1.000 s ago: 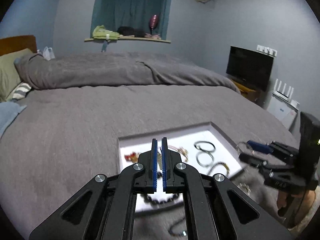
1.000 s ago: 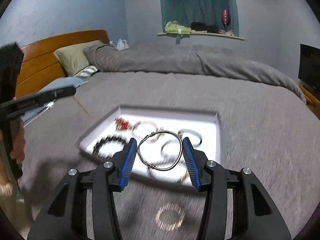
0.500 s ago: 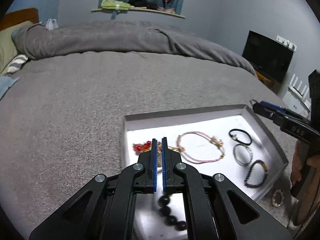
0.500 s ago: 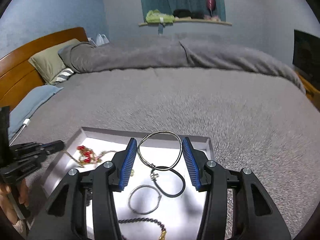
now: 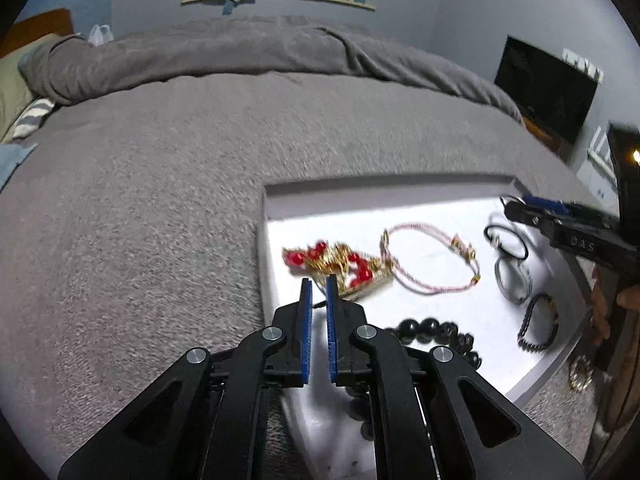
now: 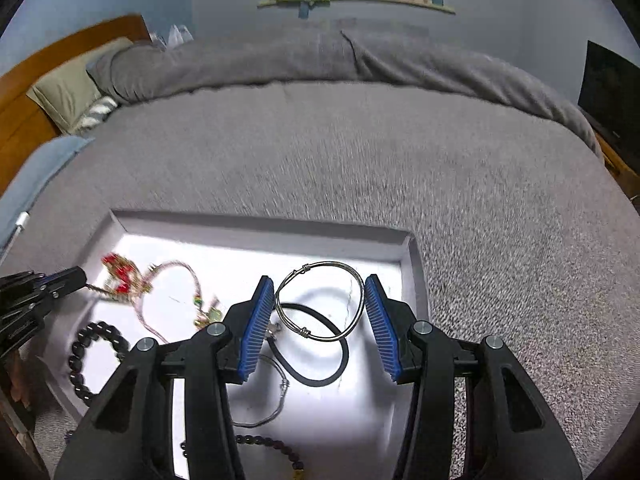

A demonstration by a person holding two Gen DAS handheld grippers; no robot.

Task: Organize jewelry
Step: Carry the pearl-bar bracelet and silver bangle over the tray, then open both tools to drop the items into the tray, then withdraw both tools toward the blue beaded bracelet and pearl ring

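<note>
Only the right view shows the right gripper (image 6: 320,304) half open, clamping a wire bangle (image 6: 320,300); the left gripper (image 5: 319,312) (closed, apparently empty) hangs over the tray (image 5: 360,190).

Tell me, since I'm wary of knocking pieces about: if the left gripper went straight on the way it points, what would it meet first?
Probably the red-and-gold beaded piece lying in the white tray, just beyond the shut left gripper. Depth is unclear; the tray floor might come first.

Home bedroom: bed (image 6: 360,152) with grey duvet (image 5: 248,52), pillow (image 6: 68,88), wooden headboard (image 6: 24,92), window ledge (image 6: 356,0) with clothes, TV (image 5: 546,90) by wall.
</note>
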